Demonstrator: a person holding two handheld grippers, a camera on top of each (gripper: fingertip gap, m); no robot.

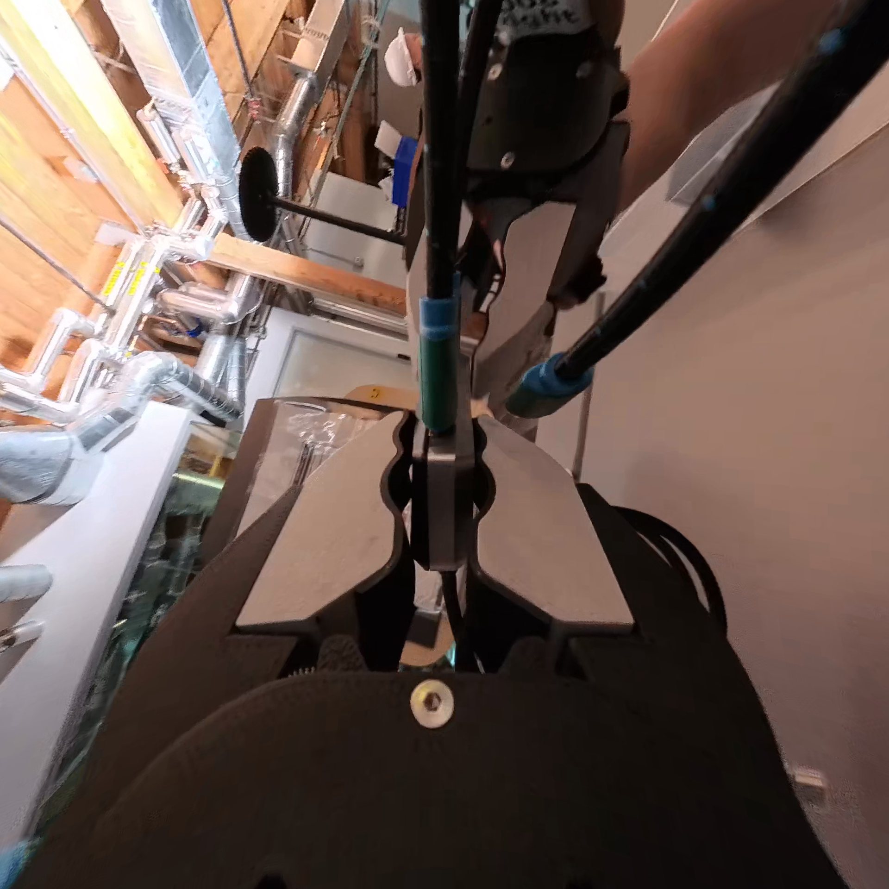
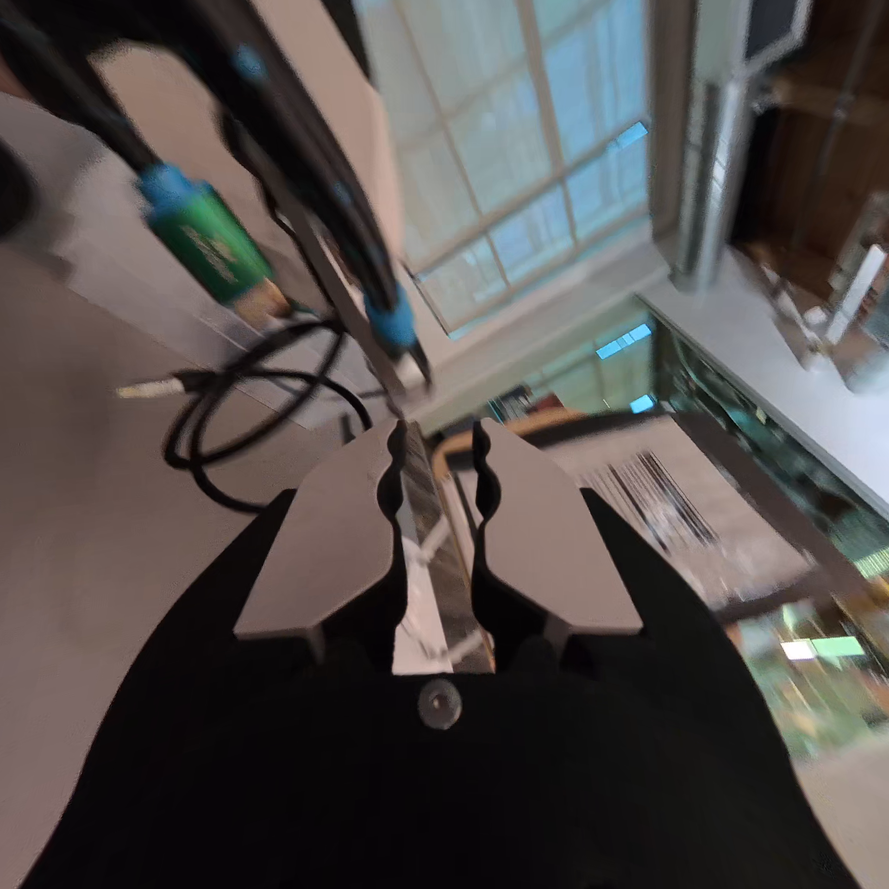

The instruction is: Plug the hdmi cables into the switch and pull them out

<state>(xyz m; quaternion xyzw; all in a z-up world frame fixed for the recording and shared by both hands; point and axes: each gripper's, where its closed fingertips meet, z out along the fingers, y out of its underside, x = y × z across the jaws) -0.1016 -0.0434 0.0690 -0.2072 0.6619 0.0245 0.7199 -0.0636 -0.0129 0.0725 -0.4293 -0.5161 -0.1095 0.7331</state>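
In the left wrist view my left gripper [image 1: 445, 423] is shut on the dark grey switch [image 1: 440, 500], seen edge-on and held in the air. A green HDMI plug with blue tape [image 1: 435, 380] sits at the switch's far end and looks plugged in. A second green plug with blue tape [image 1: 548, 389] hangs free on its black cable to the right. My right gripper [image 1: 522, 308] faces it from beyond. In the blurred right wrist view my right gripper [image 2: 438, 425] is open and empty. The free plug [image 2: 211, 245] shows its bare metal tip; the other plug [image 2: 389, 320] lies along the switch edge [image 2: 336, 288].
A pale table [image 1: 721, 457] runs along the right, with a thin black cable looped on it [image 2: 250, 399]. A person's arm [image 1: 721, 82] is at the upper right. A clear plastic box [image 2: 673, 505] lies beyond my right gripper. Windows and ceiling ducts are in the background.
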